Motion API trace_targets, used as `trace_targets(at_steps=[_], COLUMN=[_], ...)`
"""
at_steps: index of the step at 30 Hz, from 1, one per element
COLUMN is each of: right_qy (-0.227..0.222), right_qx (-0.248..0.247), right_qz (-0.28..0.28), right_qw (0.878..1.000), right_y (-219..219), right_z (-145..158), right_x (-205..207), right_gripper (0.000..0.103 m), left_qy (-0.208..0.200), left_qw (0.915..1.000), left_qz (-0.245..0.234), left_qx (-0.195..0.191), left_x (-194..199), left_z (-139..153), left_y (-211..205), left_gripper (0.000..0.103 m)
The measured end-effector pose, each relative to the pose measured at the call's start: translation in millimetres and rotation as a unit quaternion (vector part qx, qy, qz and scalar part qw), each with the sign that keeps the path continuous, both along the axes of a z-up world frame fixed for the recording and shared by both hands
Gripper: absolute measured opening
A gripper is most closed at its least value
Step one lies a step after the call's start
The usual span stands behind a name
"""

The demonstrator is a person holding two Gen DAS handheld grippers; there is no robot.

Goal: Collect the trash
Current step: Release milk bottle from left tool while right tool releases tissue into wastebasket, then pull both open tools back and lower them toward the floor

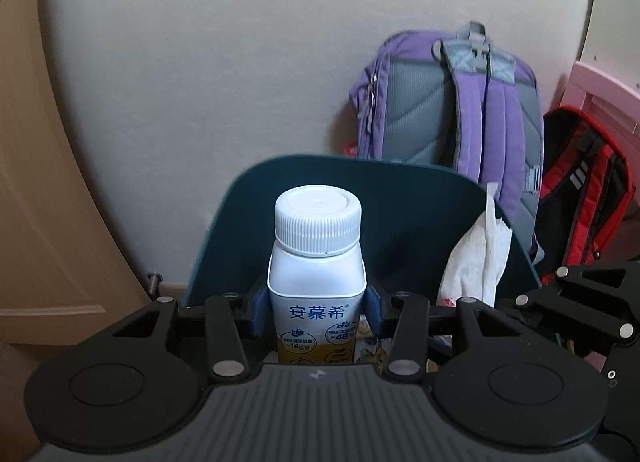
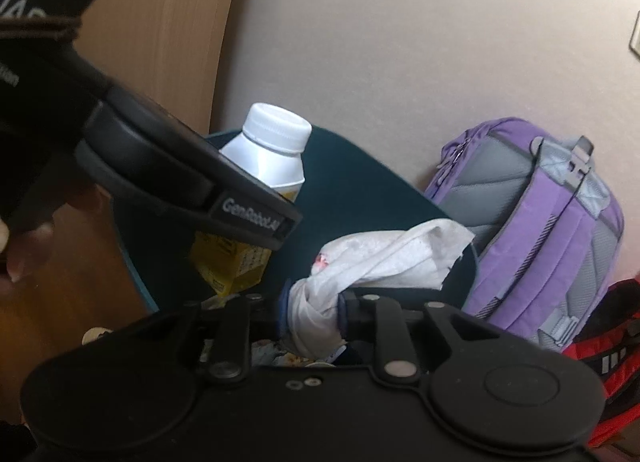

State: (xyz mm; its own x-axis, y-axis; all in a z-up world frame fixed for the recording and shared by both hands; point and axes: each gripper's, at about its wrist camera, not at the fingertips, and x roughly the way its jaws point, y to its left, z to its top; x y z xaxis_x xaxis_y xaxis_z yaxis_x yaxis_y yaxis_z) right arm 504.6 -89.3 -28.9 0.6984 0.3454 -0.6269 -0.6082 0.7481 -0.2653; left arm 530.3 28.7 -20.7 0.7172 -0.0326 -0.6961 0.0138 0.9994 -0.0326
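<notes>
My left gripper [image 1: 317,304] clamps an upright white bottle [image 1: 316,258]; my right gripper [image 2: 314,312] pinches a crumpled tissue [image 2: 384,258]. I hold both over the open teal bin [image 1: 420,198]. Beyond, a purple backpack [image 1: 452,102] leans against the wall.

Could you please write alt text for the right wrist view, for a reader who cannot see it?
The right gripper pinches a crumpled white tissue over a dark teal bin. On the left, the left gripper holds a white bottle over the same bin; a purple backpack leans on the wall behind.
</notes>
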Motion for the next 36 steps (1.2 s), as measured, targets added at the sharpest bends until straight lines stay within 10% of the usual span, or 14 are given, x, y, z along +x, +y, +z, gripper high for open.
trace_targets(at_steps=[18, 36], right_qy=[-0.001, -0.050], right_qx=[0.019, 0.049], right_qz=[-0.019, -0.008], right_qw=[1.000, 0.998], right_y=[1, -17], right_z=[6, 60], right_x=[-15, -127], right_gripper=[0.050, 0.073], left_qy=[-0.004, -0.044], left_qw=[1.0000, 0.9990], left_qz=[-0.006, -0.008], left_qx=[-0.006, 0.003], left_x=[-12, -124], left_z=[8, 72], left_y=[-5, -4], left_gripper=[0.068, 0.076])
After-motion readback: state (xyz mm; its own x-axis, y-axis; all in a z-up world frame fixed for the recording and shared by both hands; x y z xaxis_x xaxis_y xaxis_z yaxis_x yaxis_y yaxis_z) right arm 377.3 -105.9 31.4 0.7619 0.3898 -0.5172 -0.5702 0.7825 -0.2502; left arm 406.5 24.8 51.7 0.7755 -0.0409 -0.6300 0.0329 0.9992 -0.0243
